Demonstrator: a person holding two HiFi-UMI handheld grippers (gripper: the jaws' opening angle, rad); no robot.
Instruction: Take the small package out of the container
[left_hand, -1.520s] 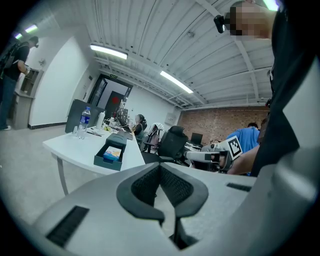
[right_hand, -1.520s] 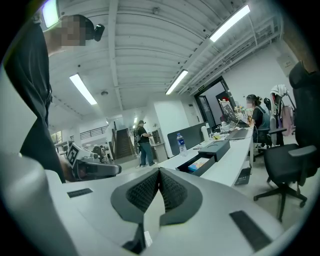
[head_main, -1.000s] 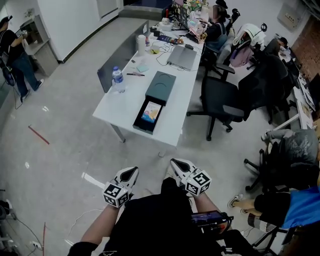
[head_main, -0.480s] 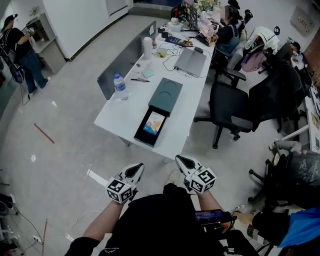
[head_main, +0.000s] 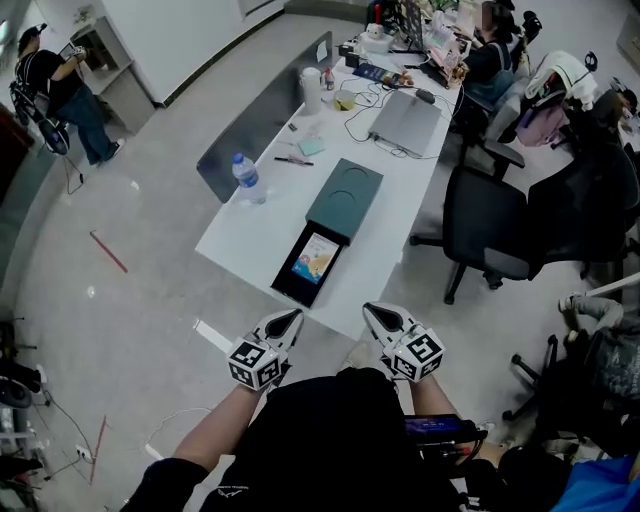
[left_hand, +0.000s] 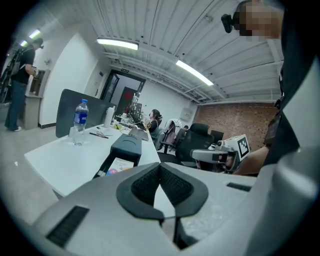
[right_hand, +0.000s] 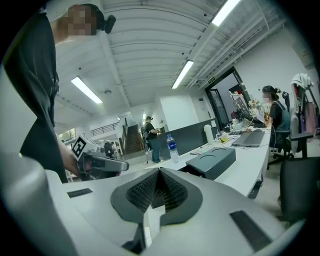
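Note:
A dark teal box, the container (head_main: 345, 197), lies on the white table (head_main: 250, 235) with its black drawer pulled out toward me. In the drawer lies the small package (head_main: 316, 258), flat with a colourful printed face. My left gripper (head_main: 290, 322) and right gripper (head_main: 378, 315) are held side by side just short of the table's near edge, both shut and empty. The left gripper view shows the package (left_hand: 119, 165) in the drawer beyond the closed left gripper (left_hand: 160, 167). In the right gripper view the container (right_hand: 215, 161) lies to the right of the closed right gripper (right_hand: 159, 172).
A water bottle (head_main: 248, 178) stands at the table's left side, a laptop (head_main: 405, 122) and desk clutter lie farther back. A grey divider panel (head_main: 262, 125) runs along the left edge. Black office chairs (head_main: 490, 225) stand to the right. A person (head_main: 60, 95) stands far left.
Both grippers have moved forward together toward the table, and the table's near edge with the open drawer now lies closer to them. Both jaws stayed shut.

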